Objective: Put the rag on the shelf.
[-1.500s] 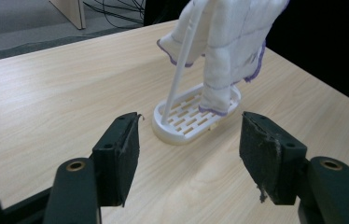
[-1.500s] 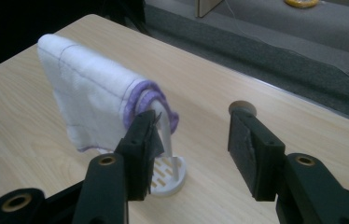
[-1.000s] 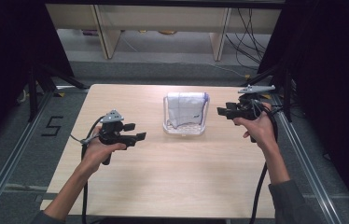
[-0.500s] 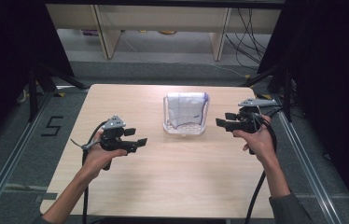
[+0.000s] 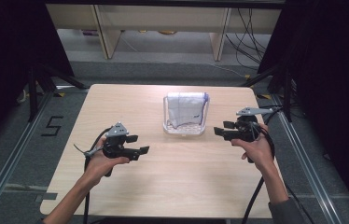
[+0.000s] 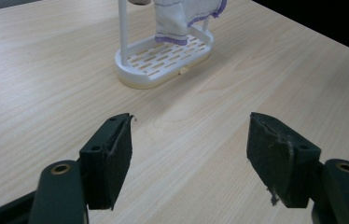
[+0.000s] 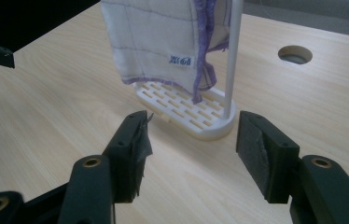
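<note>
Looking down from the high view, we find the white rack (image 5: 184, 127) standing upright on the wooden table (image 5: 177, 186), a little toward 12 o'clock of the table's centre, with a white cloth (image 5: 185, 108) edged in purple draped over its top rail.

The left gripper (image 5: 135, 145) sits at about 8 o'clock from the rack, well apart from it, with its jaws pointing toward 3 o'clock. In the left gripper view we see the left gripper's jaws spread wide with only bare tabletop between them; they have just been opening. The rack's slotted base lies ahead of them at 12 o'clock, untouched.

The right gripper (image 5: 223, 129) sits at about 3 o'clock from the rack, near it but not touching, with its jaws pointing toward 9 o'clock. In the right gripper view we see the right gripper's jaws also spread, with nothing between the pads; they too have just been opening. The cloth hangs straight ahead, its small printed label (image 7: 181, 59) facing this camera, and the rack's upright post stands at about 1 o'clock. A round hole (image 7: 295, 54) in the tabletop lies at 2 o'clock.
</note>
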Tool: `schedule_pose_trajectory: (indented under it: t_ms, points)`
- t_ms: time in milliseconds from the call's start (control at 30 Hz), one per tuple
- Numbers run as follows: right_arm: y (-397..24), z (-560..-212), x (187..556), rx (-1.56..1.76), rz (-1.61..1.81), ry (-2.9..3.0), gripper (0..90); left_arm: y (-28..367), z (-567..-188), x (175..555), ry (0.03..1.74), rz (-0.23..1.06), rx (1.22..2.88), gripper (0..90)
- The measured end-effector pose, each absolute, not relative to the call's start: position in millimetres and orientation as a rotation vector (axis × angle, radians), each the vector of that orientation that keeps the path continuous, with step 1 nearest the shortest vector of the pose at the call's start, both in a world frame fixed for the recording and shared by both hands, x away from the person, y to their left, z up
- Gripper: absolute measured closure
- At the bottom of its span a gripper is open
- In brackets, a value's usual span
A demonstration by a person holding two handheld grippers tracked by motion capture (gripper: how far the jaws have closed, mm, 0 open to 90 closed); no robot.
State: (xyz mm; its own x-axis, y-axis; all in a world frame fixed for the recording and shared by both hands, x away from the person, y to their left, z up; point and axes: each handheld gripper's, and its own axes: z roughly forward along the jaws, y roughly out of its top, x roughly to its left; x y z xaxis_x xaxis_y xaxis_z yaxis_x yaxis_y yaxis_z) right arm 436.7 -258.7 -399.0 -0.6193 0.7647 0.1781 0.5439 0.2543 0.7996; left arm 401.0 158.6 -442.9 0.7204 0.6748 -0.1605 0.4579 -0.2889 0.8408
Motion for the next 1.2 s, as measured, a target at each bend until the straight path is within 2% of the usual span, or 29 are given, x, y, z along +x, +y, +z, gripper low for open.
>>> schedule_pose_trajectory:
  t_ms: [667, 1200]
  points:
    - [-241, -408, 424, 1.183, 1.327, 2.332, 33.8, 155, -455, 384, 0.831, 0.269, 1.986, 26.3]
    - [-228, -418, 411, 1.159, 1.290, 2.373, 32.3, 165, -468, 366, 0.827, 0.260, 1.988, 26.1]
